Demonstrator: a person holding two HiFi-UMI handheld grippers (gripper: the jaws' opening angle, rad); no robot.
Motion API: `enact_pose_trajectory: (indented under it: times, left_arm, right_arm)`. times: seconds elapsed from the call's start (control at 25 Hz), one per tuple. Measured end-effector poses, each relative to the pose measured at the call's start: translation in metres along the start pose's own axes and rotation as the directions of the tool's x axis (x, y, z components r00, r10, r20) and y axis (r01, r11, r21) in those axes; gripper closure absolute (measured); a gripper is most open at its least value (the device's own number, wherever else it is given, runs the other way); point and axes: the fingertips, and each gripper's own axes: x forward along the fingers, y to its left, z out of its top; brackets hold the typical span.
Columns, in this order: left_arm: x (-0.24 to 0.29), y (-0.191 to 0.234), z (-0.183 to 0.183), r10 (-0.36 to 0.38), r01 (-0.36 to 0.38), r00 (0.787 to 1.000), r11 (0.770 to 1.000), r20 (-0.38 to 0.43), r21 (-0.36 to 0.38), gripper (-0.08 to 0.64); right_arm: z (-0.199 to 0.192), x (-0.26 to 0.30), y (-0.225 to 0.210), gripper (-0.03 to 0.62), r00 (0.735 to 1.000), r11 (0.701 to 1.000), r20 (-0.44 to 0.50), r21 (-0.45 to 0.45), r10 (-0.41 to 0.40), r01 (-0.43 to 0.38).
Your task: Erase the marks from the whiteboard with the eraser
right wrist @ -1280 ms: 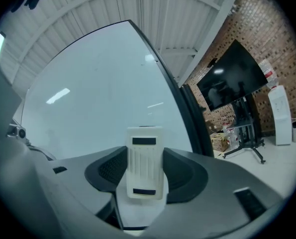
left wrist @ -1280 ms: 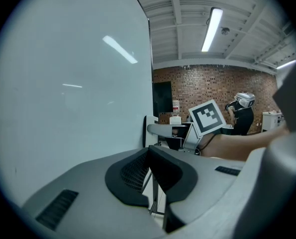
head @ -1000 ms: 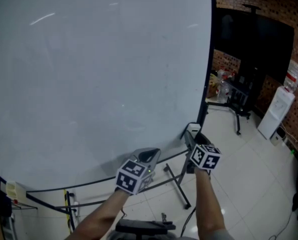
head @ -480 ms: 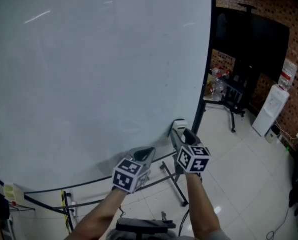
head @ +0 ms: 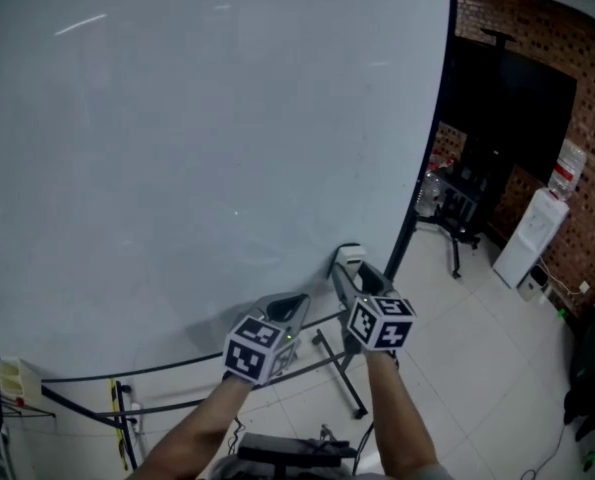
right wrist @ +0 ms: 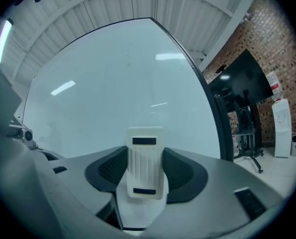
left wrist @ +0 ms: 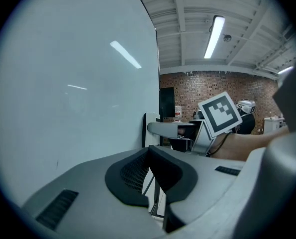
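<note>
A large whiteboard [head: 197, 148] fills most of the head view, and I see no marks on it. My right gripper [head: 349, 268] is shut on a white ribbed eraser [right wrist: 146, 168], whose tip [head: 349, 256] shows close to the board's lower right part; whether it touches is unclear. My left gripper [head: 289, 308] hangs just left of it, below the board's bottom edge, with its jaws closed and nothing between them. In the left gripper view its dark pads [left wrist: 150, 176] meet, and the right gripper [left wrist: 173, 129] with the eraser shows beyond.
The board's black frame and stand legs [head: 342, 378] run below the grippers. To the right stand a brick wall [head: 517, 28], a dark screen on a stand [head: 507, 98], a white water dispenser [head: 532, 233] and white floor tiles [head: 477, 368].
Both grippers have shifted a little left along the board's bottom edge, the right one with the eraser moving more. The head view has turned slightly, showing more board.
</note>
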Motion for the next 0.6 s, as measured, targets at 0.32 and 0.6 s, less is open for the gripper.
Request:
enact_pose_trajectory:
  times: [0.32,0.6]
  left_arm:
    - [0.002,-0.011,0.015,-0.062,0.062,0.997,0.998,0.043,0.002,0.566]
    - [0.009,-0.029,0.024,-0.115,0.117,0.990,0.993,0.081,-0.014,0.566]
  right_arm:
    - [0.015,-0.037,0.003,0.362,0.999,0.999,0.030,-0.049,-0.012,0.014]
    - [0.035,-0.088,0.009,0.361,0.997,0.993,0.077,-0.115,-0.033,0.042]
